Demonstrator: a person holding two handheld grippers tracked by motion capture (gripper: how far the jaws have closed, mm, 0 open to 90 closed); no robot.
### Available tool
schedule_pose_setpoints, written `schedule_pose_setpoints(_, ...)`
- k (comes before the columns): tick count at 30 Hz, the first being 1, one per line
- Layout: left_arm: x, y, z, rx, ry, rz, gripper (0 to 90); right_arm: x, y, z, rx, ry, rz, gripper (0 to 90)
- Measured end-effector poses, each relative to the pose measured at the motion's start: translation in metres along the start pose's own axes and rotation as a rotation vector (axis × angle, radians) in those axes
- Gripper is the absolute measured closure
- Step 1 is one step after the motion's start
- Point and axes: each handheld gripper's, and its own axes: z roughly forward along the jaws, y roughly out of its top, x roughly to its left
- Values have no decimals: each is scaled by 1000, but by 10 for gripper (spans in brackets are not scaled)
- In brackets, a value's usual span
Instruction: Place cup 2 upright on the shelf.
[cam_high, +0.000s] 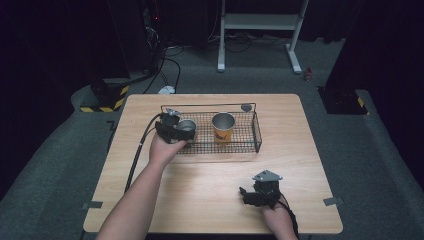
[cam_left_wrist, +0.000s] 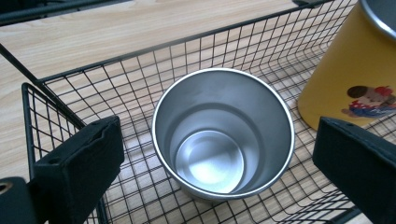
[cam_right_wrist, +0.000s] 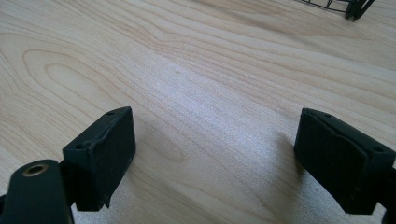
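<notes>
A steel cup (cam_left_wrist: 223, 135) stands upright in the left part of a black wire basket (cam_left_wrist: 116, 79). My left gripper (cam_left_wrist: 219, 158) is open around it, one jaw on each side, with gaps to the cup's wall. In the high view the left gripper (cam_high: 175, 131) sits at the basket's left end beside the steel cup (cam_high: 187, 126). A yellow cup (cam_high: 223, 128) with a cartoon print stands upright in the middle of the basket (cam_high: 257, 131); it also appears as the yellow cup (cam_left_wrist: 355, 79). My right gripper (cam_high: 252, 196) rests open over bare wood near the front edge.
The basket stands on a light wooden table (cam_high: 280, 165). A basket corner (cam_right_wrist: 348, 5) shows far off in the right gripper view, above the wood grain (cam_right_wrist: 196, 88). Beyond the table are a white stand (cam_high: 260, 22), cables and a striped floor block (cam_high: 107, 100).
</notes>
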Motion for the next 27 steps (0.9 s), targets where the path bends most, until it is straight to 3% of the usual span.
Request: schedule_pose_setpoints(27, -9, -1, -14, -82, -60, 16, 37, 0, 0, 0, 0, 0, 0, 127)
